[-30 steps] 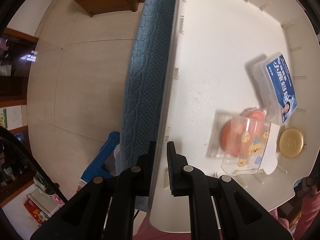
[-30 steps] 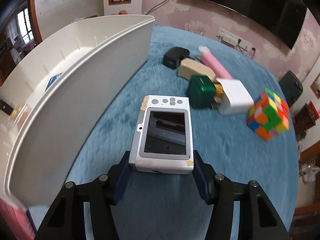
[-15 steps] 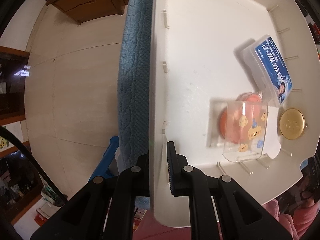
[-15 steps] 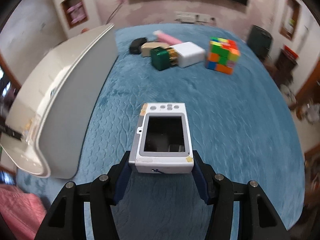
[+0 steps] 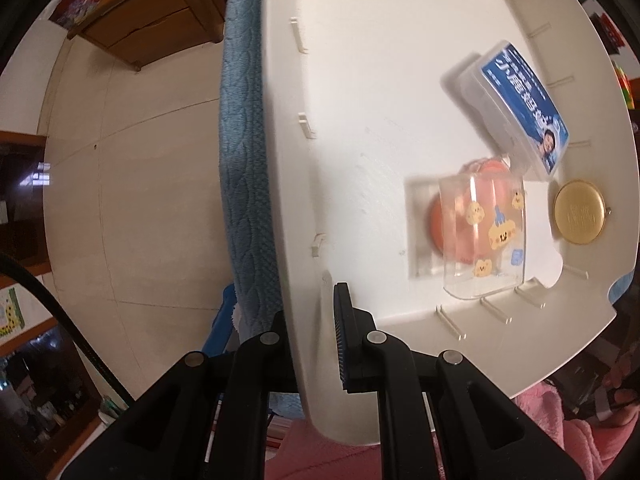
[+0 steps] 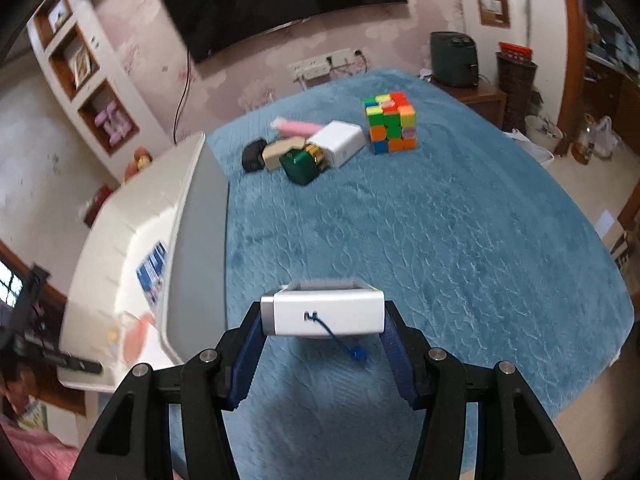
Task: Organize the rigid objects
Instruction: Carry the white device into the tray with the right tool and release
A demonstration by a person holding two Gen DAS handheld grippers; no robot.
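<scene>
My left gripper [image 5: 316,320] is shut on the near wall of a white plastic bin [image 5: 360,80], one finger inside and one outside. The bin holds a blue-labelled clear box [image 5: 516,108], a clear box with an orange thing inside [image 5: 476,236] and a gold round tin [image 5: 578,212]. My right gripper [image 6: 322,328] is shut on a small white camera [image 6: 324,314], held edge-on above the blue blanket [image 6: 440,240]; its blue strap [image 6: 348,346] hangs below. The bin shows at left in the right wrist view [image 6: 160,240].
On the blanket's far side lie a Rubik's cube [image 6: 390,122], a white box [image 6: 340,142], a green box [image 6: 300,164], a beige case [image 6: 280,150], a black item [image 6: 252,156] and a pink stick [image 6: 294,127]. Tiled floor [image 5: 140,160] lies left of the bed.
My right gripper has lifted the camera off the blanket and tilted it up to edge-on. My left gripper has kept its hold on the bin wall and the bin has tilted slightly.
</scene>
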